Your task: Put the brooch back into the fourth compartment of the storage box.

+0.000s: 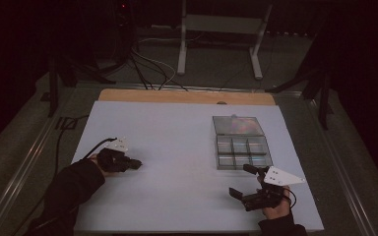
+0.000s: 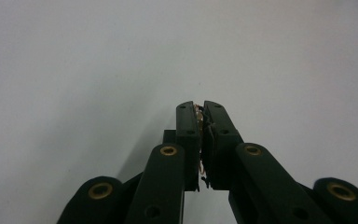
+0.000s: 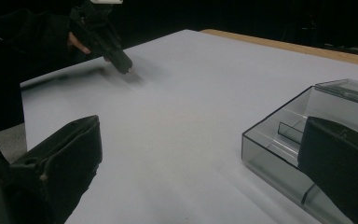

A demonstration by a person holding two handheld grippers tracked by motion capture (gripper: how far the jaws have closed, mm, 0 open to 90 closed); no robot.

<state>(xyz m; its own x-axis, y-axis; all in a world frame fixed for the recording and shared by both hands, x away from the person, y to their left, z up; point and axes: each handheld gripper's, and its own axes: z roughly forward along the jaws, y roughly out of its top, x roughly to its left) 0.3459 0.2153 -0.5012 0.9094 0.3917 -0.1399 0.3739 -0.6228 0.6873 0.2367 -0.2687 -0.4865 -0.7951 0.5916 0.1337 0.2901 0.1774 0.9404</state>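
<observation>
Resting near right tongs (image 1: 243,181), clear compartment box (image 1: 240,142), open lid

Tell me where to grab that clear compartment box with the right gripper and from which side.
Take the clear compartment box by its near wall, probably, coming in from the person's side with the right gripper, whose jaws stand wide open right there. That wall is a thin upright edge, so one jaw can go inside the front compartment and one outside. The lid lies open at the far side, so the top is free.

Clear glossy plastic box (image 1: 240,142); matt white table sheet (image 1: 177,147), perhaps paper; bare wood edge (image 1: 187,96) at twelve o'clock.
</observation>
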